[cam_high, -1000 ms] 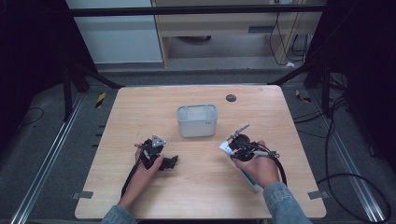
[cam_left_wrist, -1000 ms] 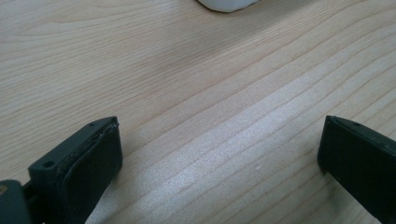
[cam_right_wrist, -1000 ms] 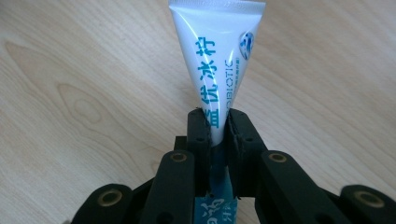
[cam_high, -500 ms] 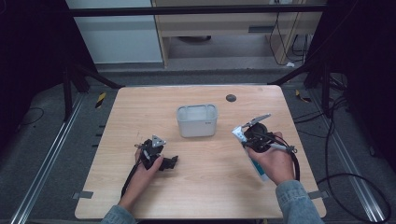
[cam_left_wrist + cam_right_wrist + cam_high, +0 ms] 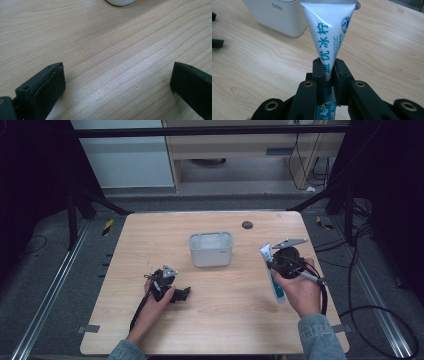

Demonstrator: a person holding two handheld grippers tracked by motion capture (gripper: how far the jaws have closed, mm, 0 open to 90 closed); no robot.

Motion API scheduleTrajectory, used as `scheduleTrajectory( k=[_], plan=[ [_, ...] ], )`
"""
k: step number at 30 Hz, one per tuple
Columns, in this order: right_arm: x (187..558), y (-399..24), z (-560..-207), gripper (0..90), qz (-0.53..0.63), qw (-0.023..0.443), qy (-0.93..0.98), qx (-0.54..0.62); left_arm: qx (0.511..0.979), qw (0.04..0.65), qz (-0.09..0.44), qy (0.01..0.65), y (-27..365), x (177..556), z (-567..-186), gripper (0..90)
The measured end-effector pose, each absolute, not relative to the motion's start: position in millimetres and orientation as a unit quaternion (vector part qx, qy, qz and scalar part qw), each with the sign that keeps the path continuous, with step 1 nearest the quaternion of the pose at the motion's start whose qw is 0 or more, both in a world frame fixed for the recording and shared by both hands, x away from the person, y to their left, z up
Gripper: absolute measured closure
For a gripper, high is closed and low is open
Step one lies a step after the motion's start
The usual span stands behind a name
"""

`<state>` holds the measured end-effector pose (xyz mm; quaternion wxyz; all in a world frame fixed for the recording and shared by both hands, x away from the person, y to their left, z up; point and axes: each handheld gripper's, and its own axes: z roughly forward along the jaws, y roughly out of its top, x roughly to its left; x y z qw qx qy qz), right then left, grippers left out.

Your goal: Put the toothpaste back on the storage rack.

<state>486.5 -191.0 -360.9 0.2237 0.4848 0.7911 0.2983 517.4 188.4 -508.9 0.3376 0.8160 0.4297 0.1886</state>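
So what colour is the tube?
White tube with blue writing, clearest in the right gripper view.

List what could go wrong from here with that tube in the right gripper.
1. The right gripper pinches the white toothpaste tube at a narrow part of its body, with the wide crimped end sticking out beyond the jaws; it may swing or slip.
2. The white bin sits close to the tube's left in the high view, so a hasty swing might knock it.
3. The squeeze could force paste toward the cap.
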Motion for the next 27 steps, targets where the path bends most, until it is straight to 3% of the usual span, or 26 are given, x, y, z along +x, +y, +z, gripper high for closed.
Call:
scheduleTrajectory(
  k=[27],
  plan=[
    [489.1,-169.4,-331.8,81.5,0.401,0.308,0.714,0.484,0.817,0.338,0.188,0.428,189.1,516.7,-508.9,0.0]
  ],
)
